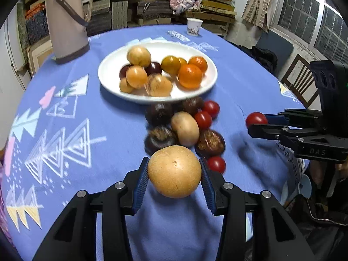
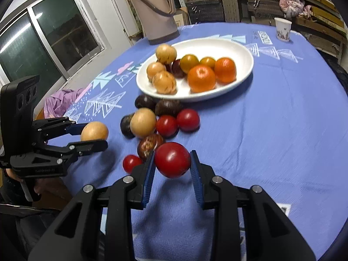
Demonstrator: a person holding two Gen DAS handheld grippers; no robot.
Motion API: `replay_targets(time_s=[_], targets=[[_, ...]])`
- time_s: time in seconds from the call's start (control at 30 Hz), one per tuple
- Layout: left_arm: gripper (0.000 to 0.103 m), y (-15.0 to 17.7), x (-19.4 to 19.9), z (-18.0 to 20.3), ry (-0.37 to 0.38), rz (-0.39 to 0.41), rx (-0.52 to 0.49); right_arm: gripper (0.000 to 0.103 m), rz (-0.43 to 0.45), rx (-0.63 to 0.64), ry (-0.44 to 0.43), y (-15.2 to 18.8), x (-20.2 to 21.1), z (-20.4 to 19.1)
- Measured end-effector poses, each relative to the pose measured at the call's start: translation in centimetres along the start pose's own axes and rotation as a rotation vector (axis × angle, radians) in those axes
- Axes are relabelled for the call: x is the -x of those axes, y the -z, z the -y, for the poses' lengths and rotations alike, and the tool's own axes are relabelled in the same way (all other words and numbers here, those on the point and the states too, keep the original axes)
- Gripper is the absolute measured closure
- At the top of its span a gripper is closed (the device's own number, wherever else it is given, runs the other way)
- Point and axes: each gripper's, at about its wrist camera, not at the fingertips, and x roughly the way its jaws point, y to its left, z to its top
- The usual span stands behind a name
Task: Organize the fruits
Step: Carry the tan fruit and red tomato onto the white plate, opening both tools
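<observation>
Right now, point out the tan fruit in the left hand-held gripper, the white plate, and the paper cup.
tan fruit [image 1: 174, 171], left wrist view, middle of its front skin.
white plate [image 1: 108, 65], left wrist view, bare left rim.
paper cup [image 2: 282, 29], right wrist view, its side wall.

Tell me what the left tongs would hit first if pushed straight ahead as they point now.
Probably the loose fruit heap: the left tongs, shut on a tan fruit, point at a dark fruit and a tan one before the white plate. Height above the cloth is unclear.
</observation>
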Motion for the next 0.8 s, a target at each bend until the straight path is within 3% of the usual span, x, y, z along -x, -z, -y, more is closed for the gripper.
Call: replay_targets(time_s=[0.2,0.5,0.8], targets=[[0.057,-3.4,0.6,-1.3,-0.006,0.061,-0.01,0.072,0.053,-0.012,0.012,-2.8,0.8,0.9],[0.057,-10.3,-1.5,-3.2,0.027,0.1,0.022,0.072,0.12,-0.136,0.021,-9.7,-1.0,3.6],[0.057,-13.2,-5.7,-5.5,-0.015,0.052,0.096,0.072,0.065,-0.12,0.049,-13.4,-6.0,4.8]])
